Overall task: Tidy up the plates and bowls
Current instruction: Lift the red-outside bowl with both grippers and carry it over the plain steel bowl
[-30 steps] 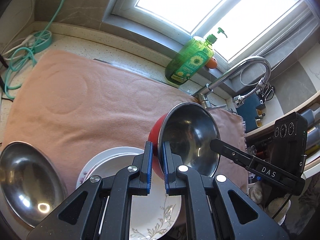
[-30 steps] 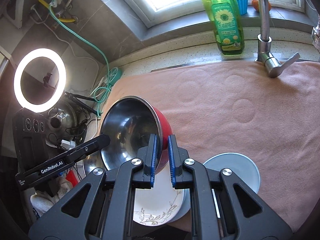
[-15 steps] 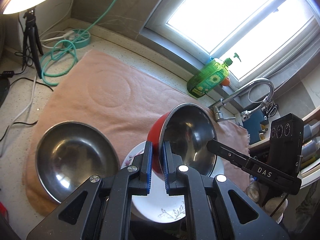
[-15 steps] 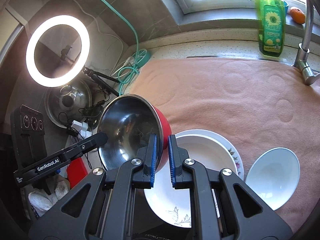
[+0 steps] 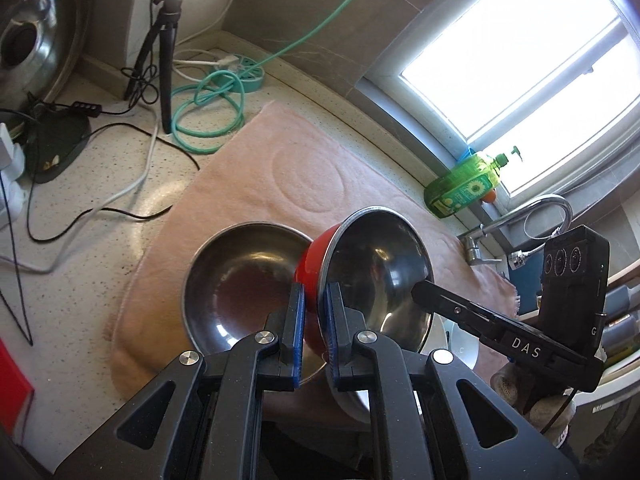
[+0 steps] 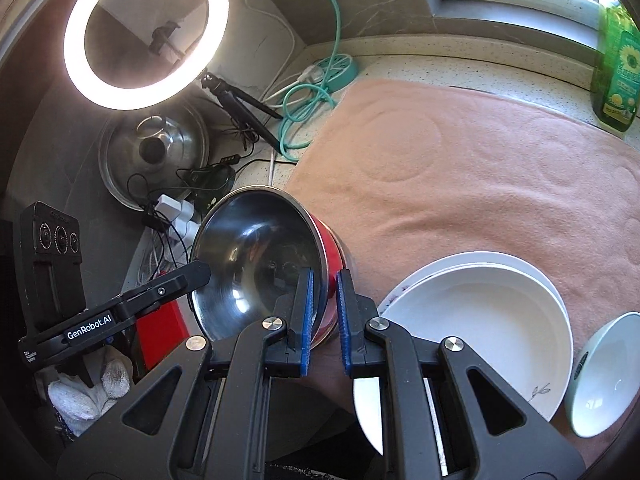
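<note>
A red bowl (image 5: 309, 266) with a shiny steel inside (image 6: 256, 264) hangs tilted in the air, held by its rim from two sides. My left gripper (image 5: 316, 298) is shut on its near rim, and the right gripper's finger (image 5: 440, 300) reaches in from the right. In the right wrist view my right gripper (image 6: 323, 286) is shut on the rim too. A larger steel bowl (image 5: 236, 280) sits on the pink towel (image 5: 300, 168) just left of and below the red bowl. Stacked white plates (image 6: 480, 320) and a small white bowl (image 6: 604, 372) lie on the towel to the right.
A ring light (image 6: 144, 36) on a tripod (image 5: 166, 60), teal cable coils (image 5: 208, 120) and black wires crowd the counter to the left. A steel pot lid (image 6: 154, 148) leans there. A green soap bottle (image 5: 464, 192) and a faucet (image 5: 532, 216) stand by the window.
Both grippers have carried the red bowl leftward across the towel, away from the white plates. The larger steel bowl now lies right beside and under it.
</note>
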Motion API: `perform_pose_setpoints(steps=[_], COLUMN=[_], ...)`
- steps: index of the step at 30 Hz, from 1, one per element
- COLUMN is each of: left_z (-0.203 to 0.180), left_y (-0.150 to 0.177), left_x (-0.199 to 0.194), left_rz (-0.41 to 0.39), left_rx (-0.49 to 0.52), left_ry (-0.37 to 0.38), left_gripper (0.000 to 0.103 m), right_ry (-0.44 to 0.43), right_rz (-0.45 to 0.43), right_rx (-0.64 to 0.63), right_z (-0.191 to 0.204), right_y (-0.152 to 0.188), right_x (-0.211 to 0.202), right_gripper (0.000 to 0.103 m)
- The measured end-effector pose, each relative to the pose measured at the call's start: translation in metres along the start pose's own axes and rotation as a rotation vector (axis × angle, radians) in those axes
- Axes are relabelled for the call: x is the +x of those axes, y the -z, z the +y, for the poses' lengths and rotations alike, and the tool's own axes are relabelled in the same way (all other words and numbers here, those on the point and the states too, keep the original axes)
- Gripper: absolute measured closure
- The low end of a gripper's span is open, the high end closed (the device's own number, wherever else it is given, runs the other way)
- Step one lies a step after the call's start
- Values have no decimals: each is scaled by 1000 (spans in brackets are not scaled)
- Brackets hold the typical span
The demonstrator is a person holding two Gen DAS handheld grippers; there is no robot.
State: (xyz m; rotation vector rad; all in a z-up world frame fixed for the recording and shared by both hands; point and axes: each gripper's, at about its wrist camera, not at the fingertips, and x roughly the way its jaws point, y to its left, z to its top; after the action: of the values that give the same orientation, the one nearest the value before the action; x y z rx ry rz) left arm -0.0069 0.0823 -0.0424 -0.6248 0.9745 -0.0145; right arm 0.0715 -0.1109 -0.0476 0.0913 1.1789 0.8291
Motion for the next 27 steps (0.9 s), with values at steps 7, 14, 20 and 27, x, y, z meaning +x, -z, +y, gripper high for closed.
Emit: perform_pose_setpoints(steps=[7,14,20,27], left_z=[32,44,46,49], left_y=[9,12,12,12], left_x=[7,19,29,34], left_rz=[28,62,93,109], left_rx=[-52,-46,-22,-21], left_ry=[-36,-64,-83,-97], left_gripper=[95,95,95,95], right_ry=[22,68,91,100], right_rz=[63,90,110,123], right_rx=[-19,-22,-26,-33], right_z=[10,11,9,9], right_y=[4,4,3,2], right_x=[34,55,65,71], right_gripper=[92,91,91,91])
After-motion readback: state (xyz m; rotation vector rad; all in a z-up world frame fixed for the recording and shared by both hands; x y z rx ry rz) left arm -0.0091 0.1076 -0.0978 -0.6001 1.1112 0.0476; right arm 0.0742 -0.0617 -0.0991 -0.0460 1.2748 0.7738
